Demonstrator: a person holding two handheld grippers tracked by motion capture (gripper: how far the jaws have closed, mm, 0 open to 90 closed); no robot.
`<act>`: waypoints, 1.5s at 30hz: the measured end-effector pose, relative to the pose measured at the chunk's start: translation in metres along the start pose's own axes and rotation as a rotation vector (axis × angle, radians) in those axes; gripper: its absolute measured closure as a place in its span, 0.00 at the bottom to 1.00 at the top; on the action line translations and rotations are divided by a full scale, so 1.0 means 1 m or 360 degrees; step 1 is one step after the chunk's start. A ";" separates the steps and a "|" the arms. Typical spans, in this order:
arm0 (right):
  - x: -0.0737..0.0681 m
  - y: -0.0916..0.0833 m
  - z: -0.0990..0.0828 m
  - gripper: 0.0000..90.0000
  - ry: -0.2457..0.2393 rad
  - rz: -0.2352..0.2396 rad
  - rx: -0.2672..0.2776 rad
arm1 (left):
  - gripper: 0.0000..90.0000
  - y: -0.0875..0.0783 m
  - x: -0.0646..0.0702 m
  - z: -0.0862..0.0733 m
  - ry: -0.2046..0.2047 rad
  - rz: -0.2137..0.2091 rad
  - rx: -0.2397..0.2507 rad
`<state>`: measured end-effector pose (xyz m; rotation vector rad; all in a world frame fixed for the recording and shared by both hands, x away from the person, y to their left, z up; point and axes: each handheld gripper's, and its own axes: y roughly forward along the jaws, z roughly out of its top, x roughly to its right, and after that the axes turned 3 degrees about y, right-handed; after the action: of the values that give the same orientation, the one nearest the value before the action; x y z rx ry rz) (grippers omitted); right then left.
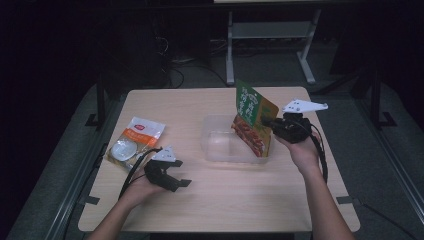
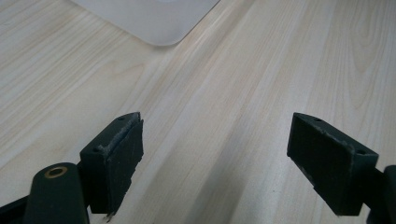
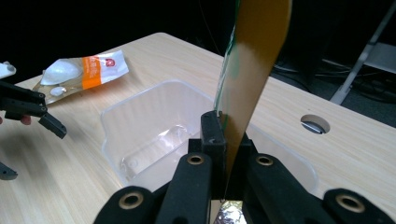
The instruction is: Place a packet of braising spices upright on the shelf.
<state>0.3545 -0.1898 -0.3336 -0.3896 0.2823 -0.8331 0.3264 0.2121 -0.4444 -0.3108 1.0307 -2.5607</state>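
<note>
The left gripper (image 1: 176, 176) rests low with jaws wide apart over bare table (image 1: 240, 200), near the front edge. Farther, the right gripper (image 1: 266, 121) clamps a green-orange packet (image 1: 254, 120) upright over the clear container (image 1: 220, 142). A white-orange pouch (image 1: 134, 142) lies near the left edge.

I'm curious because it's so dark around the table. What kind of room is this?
Probably a lab or workshop set up for recording, not a kitchen. A bare wooden table stands lit among dark surroundings, cables lie on the floor behind it, and a metal desk frame stands farther back.
</note>
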 end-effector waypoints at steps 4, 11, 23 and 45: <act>-0.002 0.003 -0.001 1.00 -0.0005 0.0011 -0.0008 | 0.20 0.001 0.000 0.000 0.0007 -0.0002 -0.0008; -0.003 0.005 -0.003 1.00 0.0001 0.0016 -0.0016 | 0.20 0.002 0.001 0.000 0.0006 -0.0009 -0.0018; -0.002 0.010 -0.012 1.00 0.0029 0.0053 -0.0025 | 0.20 0.004 0.001 0.000 0.0017 -0.0016 -0.0027; -0.003 0.009 -0.024 0.83 0.0031 0.0066 -0.0070 | 0.20 0.007 0.002 0.000 0.0023 -0.0025 -0.0056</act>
<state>0.3494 -0.1878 -0.3588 -0.4155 0.3261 -0.7911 0.3260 0.2064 -0.4488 -0.3116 1.0840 -2.5643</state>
